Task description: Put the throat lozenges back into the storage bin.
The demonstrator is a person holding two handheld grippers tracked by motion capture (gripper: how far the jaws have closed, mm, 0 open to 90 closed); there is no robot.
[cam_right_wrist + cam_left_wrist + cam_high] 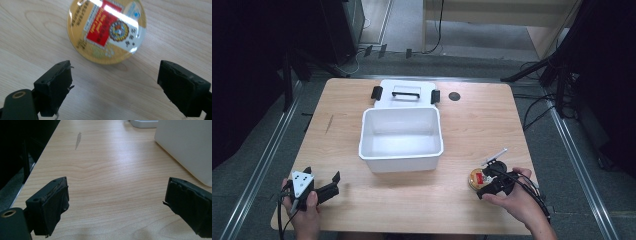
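Light wooden table (472,125) w/ an open white rectangular plastic bin (400,138) at centre; its white lid w/ black latches (404,93) lies flat just behind, touching the bin's far edge. Small round gold tin w/ red-and-white label (477,178) sits near the table's front right. Right gripper (493,183) hangs over it; in the right gripper view, jaws wide apart, empty, tin (106,30) just ahead of them. Left gripper (324,186) at front left, jaws also spread wide over bare wood, holding nothing; bin wall (186,147) to its right.
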